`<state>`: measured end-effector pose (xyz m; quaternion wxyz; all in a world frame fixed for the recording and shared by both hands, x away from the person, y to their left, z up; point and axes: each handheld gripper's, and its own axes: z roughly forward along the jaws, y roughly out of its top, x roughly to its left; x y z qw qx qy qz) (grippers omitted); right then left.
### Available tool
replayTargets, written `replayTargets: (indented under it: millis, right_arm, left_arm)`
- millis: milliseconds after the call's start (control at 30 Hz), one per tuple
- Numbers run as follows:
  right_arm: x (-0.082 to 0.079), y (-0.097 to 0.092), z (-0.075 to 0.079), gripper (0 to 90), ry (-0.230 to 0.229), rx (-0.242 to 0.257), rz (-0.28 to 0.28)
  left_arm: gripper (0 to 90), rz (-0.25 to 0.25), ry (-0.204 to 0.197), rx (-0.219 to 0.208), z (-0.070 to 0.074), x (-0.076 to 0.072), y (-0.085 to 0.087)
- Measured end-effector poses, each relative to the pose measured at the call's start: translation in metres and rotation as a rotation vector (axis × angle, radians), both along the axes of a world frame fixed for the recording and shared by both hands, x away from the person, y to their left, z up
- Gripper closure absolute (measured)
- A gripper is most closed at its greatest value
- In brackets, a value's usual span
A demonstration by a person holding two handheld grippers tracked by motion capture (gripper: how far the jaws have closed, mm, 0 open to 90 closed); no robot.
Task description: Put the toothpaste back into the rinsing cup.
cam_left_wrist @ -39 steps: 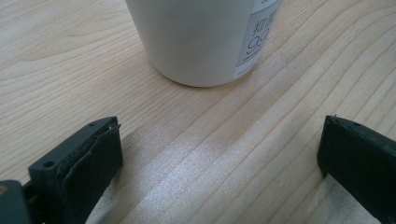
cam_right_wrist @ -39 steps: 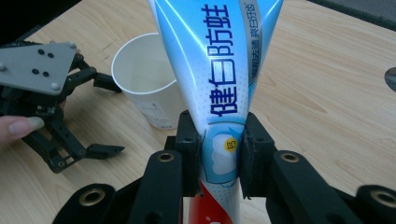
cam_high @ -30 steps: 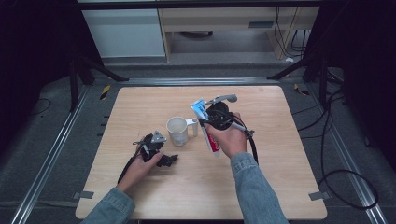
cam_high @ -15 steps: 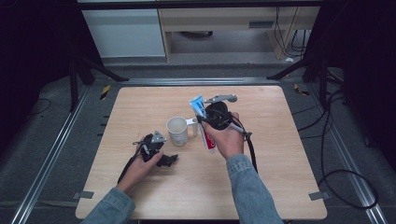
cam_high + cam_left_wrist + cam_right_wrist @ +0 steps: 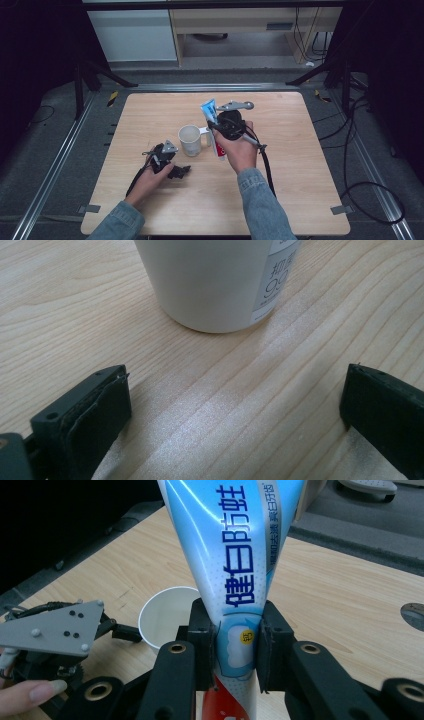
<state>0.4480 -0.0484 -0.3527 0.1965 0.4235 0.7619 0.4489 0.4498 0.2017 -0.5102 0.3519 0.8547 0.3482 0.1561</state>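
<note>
- Since a second ago: right hand is drifting slightly toward the cup, tube tilting a bit more upright; left hand is sitting where it was.
- High view: right gripper is clamping a toothpaste tube, blue end pointing up and away, red end hanging below the hand. White paper cup is standing upright on the wooden table, just beside the tube on its left. Left gripper is resting on the table near the cup, on the person's side.
- Left gripper view: jaws are standing wide apart, nothing between them; cup is sitting ahead of them, not touching.
- Right gripper view: both pads are pressing the tube at its narrow part; cup is showing open-mouthed behind, left gripper's grey plate beside it.
</note>
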Motion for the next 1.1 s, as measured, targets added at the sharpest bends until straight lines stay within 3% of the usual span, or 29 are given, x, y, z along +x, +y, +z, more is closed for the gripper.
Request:
replayTargets:
  millis: [1100]
  right_arm:
    - [-0.006, 0.013, 0.007, 72.8, -0.108, 0.049, -0.053]
  left_arm:
    - [0.0, 0.001, 0.0, 0.0, 0.0, 0.0, 0.0]
